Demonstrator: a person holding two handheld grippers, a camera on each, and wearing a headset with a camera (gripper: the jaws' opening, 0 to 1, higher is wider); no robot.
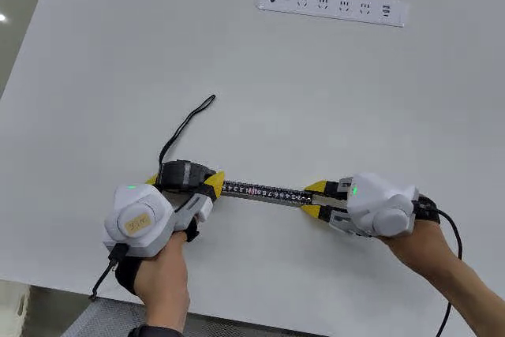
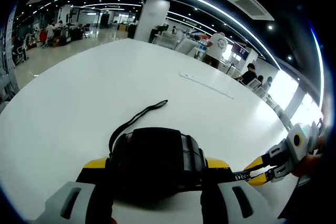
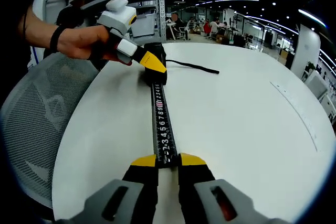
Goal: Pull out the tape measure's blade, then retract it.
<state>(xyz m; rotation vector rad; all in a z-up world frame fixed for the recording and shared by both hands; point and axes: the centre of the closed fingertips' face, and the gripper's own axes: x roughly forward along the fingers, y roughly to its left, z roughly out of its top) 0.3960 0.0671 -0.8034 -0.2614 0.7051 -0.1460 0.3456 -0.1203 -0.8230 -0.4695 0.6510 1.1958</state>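
Left gripper point(image 2: 156, 163): yellow-tipped jaws closed on either side of the black tape measure case point(image 2: 155, 156), which rests on the white table point(image 1: 118, 76) near its front edge; the case's underside and any brand marking are hidden by the jaws. Right gripper point(image 3: 168, 160): jaws narrow, pinching the free end of the blade point(image 3: 161, 121); the end hook is covered between the tips. The blade is drawn out flat along the table from case to right gripper. Black numerals 3 to 9 are legible in the right gripper view; further figures and some red ones are too small to read. A yellow label point(image 1: 138, 224) sits on the left gripper's body, its writing illegible. A black wrist strap point(image 1: 185, 124) trails from the case across the table. A white power strip point(image 1: 331, 5) lies well apart at the far side, its markings unreadable. A black cable point(image 1: 456, 234) runs from the right gripper, cut off at the frame edge. A grey mesh chair point(image 3: 37, 129) stands beside the table in the right gripper view. An open-plan office lies beyond, with distant people indistinct.
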